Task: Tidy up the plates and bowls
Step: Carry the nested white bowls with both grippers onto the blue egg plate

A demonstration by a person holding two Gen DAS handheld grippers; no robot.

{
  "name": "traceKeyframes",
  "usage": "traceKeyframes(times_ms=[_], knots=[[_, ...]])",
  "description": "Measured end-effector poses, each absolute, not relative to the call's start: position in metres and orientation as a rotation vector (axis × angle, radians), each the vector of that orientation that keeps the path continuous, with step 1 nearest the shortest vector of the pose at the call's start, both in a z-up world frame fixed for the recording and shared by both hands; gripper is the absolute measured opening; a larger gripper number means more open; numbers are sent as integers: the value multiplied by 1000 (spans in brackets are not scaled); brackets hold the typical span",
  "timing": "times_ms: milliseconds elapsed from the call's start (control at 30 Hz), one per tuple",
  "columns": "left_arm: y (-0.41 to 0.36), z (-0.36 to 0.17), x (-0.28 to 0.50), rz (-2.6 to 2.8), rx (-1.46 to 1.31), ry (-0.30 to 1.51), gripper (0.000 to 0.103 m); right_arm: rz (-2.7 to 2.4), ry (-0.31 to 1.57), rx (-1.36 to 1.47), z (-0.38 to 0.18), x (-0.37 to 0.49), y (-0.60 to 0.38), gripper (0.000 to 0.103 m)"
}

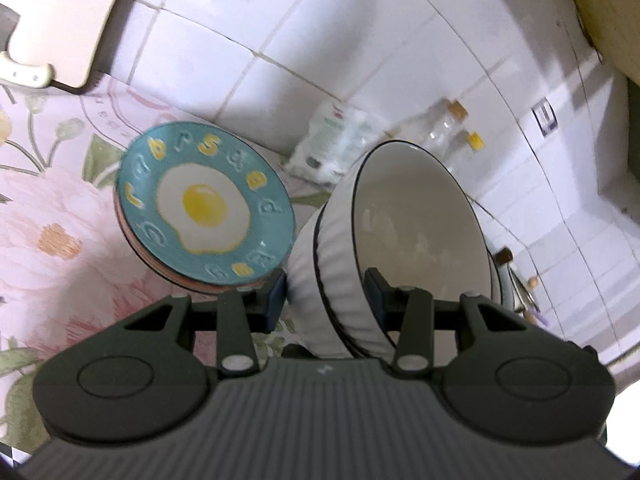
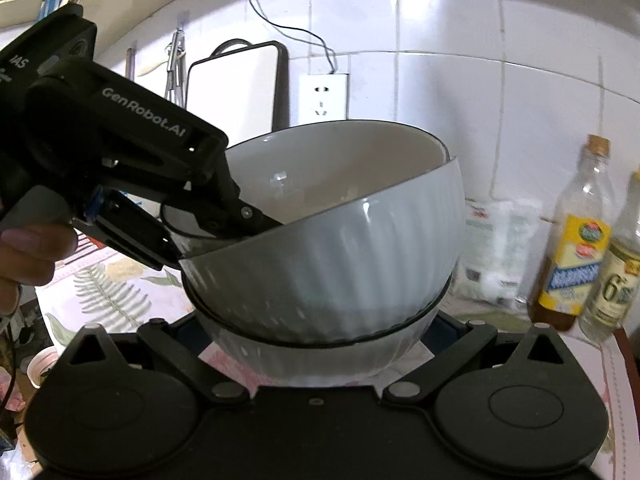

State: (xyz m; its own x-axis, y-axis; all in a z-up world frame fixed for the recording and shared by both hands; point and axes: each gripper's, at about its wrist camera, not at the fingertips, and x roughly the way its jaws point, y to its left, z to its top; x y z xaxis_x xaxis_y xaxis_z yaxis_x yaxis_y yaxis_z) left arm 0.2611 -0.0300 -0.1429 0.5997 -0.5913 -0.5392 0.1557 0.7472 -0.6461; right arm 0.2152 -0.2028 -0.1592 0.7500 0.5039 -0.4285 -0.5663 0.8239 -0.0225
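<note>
A white ribbed bowl (image 1: 416, 216) with a dark rim is tilted inside a second white ribbed bowl (image 2: 320, 360). My left gripper (image 1: 326, 294) is shut on the upper bowl's wall, one finger inside and one outside; it also shows in the right wrist view (image 2: 224, 232) at the bowl's (image 2: 340, 248) left rim. My right gripper (image 2: 316, 344) is open, its fingers on either side of the lower bowl. A teal plate with a fried-egg design (image 1: 206, 206) tops a small stack of plates to the left.
The counter has a floral cloth (image 1: 48, 216). Oil and vinegar bottles (image 2: 576, 236) and a plastic packet (image 2: 492, 252) stand by the tiled wall. A cutting board (image 2: 236, 88), utensils and a wall socket (image 2: 323, 96) are behind the bowls.
</note>
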Motion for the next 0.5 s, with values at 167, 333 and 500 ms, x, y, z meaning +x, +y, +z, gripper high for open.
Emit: traceKeyframes(times_ms=[167,333,500], knots=[[-17,-144,278,-405,-573,828,41,620,452,-135,-162,238,-185,103],[-10,-158,294,-340,-555,773,41,642,479,-119,-171,263,-171,103],[1,-178,318,-312,-590,789,41,664,509,-147,-184,293,-159,103]])
